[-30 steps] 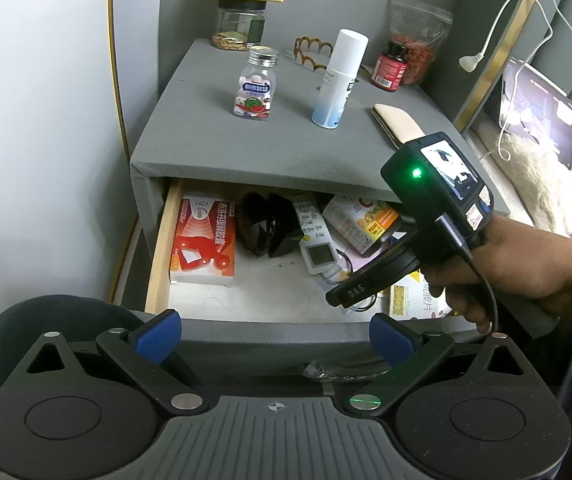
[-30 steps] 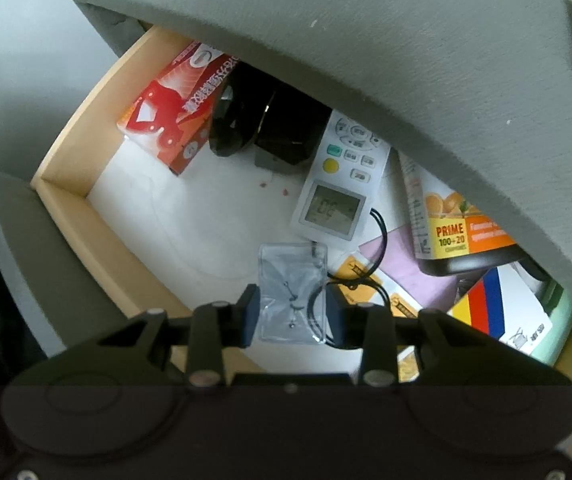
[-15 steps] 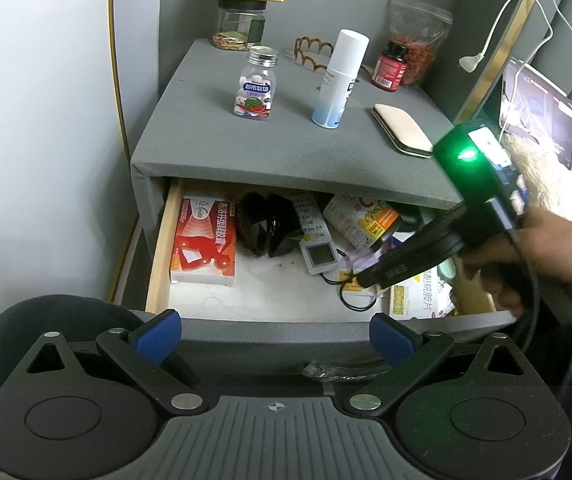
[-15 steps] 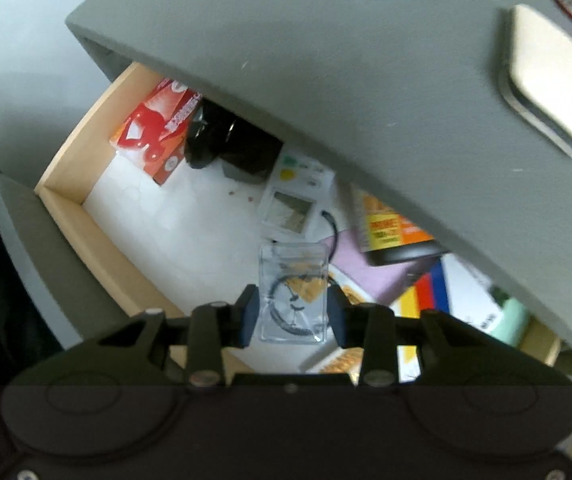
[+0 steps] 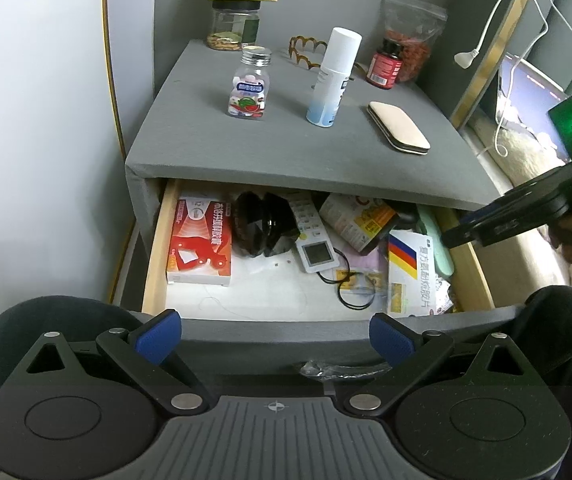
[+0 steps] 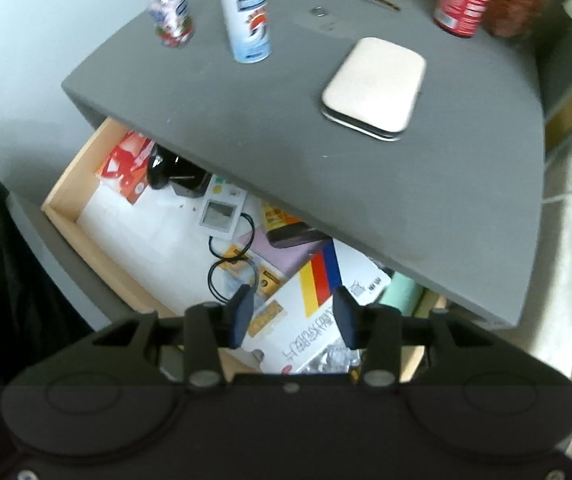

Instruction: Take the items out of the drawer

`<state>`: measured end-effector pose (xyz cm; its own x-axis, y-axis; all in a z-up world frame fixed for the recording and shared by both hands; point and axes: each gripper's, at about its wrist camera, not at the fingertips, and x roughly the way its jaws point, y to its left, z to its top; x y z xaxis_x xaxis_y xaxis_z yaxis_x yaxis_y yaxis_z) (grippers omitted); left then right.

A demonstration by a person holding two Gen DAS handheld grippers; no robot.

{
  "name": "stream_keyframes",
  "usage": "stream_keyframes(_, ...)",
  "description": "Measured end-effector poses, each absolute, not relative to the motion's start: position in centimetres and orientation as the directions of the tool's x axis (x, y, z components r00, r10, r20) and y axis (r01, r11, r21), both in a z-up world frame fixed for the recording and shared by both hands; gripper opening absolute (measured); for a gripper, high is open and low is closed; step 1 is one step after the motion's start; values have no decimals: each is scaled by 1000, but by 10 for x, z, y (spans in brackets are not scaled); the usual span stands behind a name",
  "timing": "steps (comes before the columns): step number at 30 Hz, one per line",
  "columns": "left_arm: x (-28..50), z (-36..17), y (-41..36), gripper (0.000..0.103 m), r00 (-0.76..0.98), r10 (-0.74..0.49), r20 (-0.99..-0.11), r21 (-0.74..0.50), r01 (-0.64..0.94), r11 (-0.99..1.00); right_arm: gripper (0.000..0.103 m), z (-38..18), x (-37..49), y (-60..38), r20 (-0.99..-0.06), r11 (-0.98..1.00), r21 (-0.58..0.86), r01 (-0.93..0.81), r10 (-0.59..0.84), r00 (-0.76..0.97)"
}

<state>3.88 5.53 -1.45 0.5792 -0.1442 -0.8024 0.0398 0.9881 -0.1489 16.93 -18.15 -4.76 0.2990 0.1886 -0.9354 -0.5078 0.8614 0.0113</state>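
Observation:
The open wooden drawer [image 5: 154, 248] of the grey nightstand holds a red box [image 5: 200, 240], a black faceted object [image 5: 262, 230], a white remote [image 5: 314, 240], a supplement bottle [image 5: 358, 218], black hair ties [image 5: 350, 292] and a striped medicine box [image 5: 412, 268]. My left gripper [image 5: 276, 340] is open and empty in front of the drawer front. My right gripper [image 6: 292, 316] hovers above the drawer's right part [image 6: 70, 208], over the striped box [image 6: 326, 304]. Its jaws stand apart with nothing visible between them. It also shows in the left wrist view [image 5: 526, 208] at the far right.
The nightstand top [image 5: 286, 148] carries a candy bottle [image 5: 250, 88], a white spray can [image 5: 332, 76], a beige case [image 5: 398, 128], a red-labelled bottle [image 5: 384, 64], a hair band and a jar with a tissue pack. A wall is at left, a bed at right.
My right gripper has risen and moved right, out of the drawer. The small clear bag it held between its pads is no longer seen and the jaws have parted. My left gripper stayed still.

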Motion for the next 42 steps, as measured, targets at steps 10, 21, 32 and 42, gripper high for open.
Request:
stream_keyframes(10, 38, -15, 55, 99, 582, -138, -802, -143, 37, 989, 54, -119, 194, -135, -961, 856, 106, -506, 219, 169)
stream_keyframes(21, 40, -17, 59, 99, 576, -138, -805, -148, 29, 989, 46, -174, 201, -107, -987, 879, 110, -464, 150, 51)
stream_keyframes(32, 40, -16, 60, 99, 577, -137, -805, -153, 21, 988, 37, -179, 189, -106, -994, 857, 46, -513, 91, 62)
stream_keyframes(42, 39, -15, 61, 99, 580, -139, -803, -158, 18, 987, 36, -151, 169, -110, -983, 832, 43, -553, 133, 124)
